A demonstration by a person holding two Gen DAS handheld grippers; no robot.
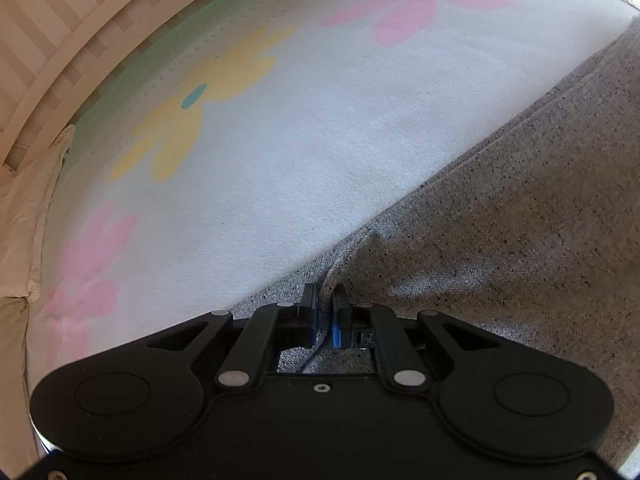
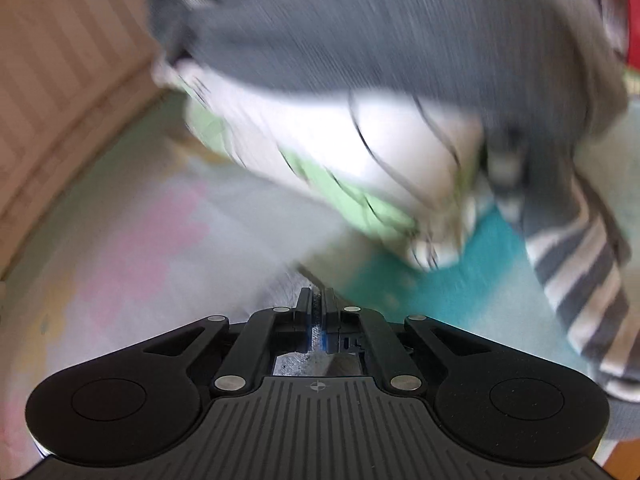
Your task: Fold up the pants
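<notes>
The left tool [image 1: 325, 312] has its fingers drawn nearly together on a ridge of the grey pants [image 1: 500, 248], pinching an edge fold where the fabric meets the flowered rug [image 1: 280, 140]. The right tool [image 2: 318, 316] is likewise closed tight on a sliver of the same grey cloth between its blue pads. Holding two points of one edge this way likely serves to lift and carry it over in a fold. In the left view the pants lie flat on the rug, their long edge running diagonally from the tool up toward the right. The right view is blurred; beyond the tool a heap of other clothes [image 2: 360, 60] lies on the rug, including a striped garment [image 2: 580, 280]
</notes>
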